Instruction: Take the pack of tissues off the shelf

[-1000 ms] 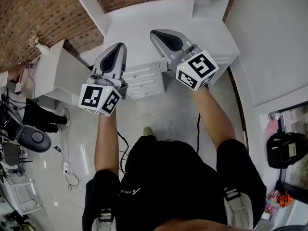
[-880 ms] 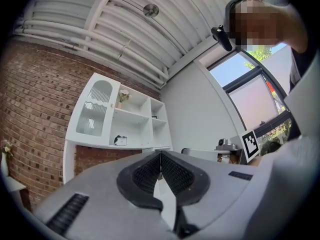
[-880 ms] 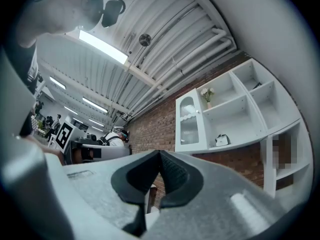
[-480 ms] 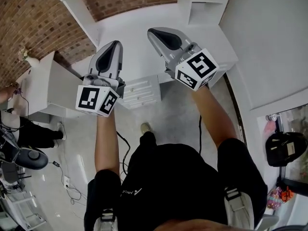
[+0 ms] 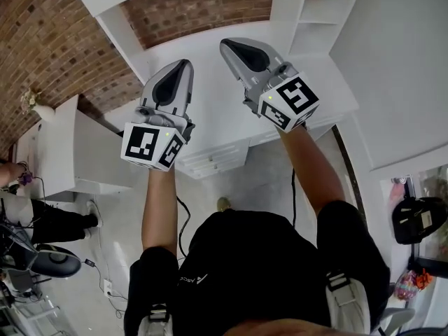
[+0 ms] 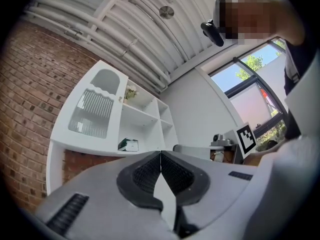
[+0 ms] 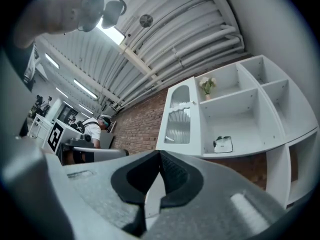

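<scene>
Plainly, tissue pack [image 7: 223,144] lies beyond right tongs [image 7: 160,156].

- I read this as a mock home room set up inside an industrial hall.
- Home side: brick wall [image 5: 56,47] at eleven o'clock, white shelf unit [image 7: 250,109] and desk with drawers [image 5: 224,158] at twelve.
- Hall side: ribbed metal roof [image 7: 165,29] with pipes [image 7: 210,21], strip lights [image 7: 80,88], cables [image 5: 180,219] on the floor at seven.
</scene>
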`<state>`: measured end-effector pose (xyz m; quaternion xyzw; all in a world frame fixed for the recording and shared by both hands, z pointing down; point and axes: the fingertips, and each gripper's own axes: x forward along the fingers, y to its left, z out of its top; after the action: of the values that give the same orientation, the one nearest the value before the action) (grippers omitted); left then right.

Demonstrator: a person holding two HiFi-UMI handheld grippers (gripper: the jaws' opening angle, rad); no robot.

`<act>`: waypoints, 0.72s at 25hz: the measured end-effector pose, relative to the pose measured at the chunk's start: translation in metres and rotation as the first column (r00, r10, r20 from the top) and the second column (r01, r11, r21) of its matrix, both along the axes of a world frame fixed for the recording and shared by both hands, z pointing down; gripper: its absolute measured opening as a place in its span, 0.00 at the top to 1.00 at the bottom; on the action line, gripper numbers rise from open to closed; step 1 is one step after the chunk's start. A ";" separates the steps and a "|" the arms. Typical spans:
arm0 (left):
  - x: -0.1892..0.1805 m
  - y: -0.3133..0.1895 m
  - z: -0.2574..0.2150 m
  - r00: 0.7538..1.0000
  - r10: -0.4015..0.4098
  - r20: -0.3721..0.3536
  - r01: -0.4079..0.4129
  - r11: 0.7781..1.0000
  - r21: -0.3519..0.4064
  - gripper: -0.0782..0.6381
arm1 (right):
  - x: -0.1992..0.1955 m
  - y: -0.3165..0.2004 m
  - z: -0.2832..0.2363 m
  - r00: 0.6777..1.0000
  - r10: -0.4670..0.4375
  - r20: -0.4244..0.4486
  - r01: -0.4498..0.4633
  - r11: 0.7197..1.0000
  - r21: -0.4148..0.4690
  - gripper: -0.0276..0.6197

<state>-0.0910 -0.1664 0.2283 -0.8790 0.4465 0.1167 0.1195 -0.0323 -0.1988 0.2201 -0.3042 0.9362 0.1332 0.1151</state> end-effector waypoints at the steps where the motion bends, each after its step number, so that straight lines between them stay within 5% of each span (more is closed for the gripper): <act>1: -0.008 -0.008 0.000 1.000 0.008 -0.002 -0.008 1.000 0.001 0.89 | -0.007 -0.008 0.000 1.000 0.009 0.000 -0.009 1.000 0.000 0.95; 8: -0.048 -0.060 -0.003 0.998 0.046 -0.032 -0.046 0.999 -0.001 0.89 | -0.038 -0.058 -0.003 0.998 0.065 -0.011 -0.065 0.998 -0.009 0.95; 18: -0.049 -0.125 -0.012 0.997 0.059 -0.039 -0.059 0.998 0.003 0.89 | -0.042 -0.134 -0.028 0.992 0.124 -0.020 -0.124 0.992 0.001 0.95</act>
<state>-0.1397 -0.2916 0.2159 -0.8893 0.4224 0.1379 0.1079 -0.0740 -0.3331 0.1921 -0.3604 0.9166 0.1431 0.0970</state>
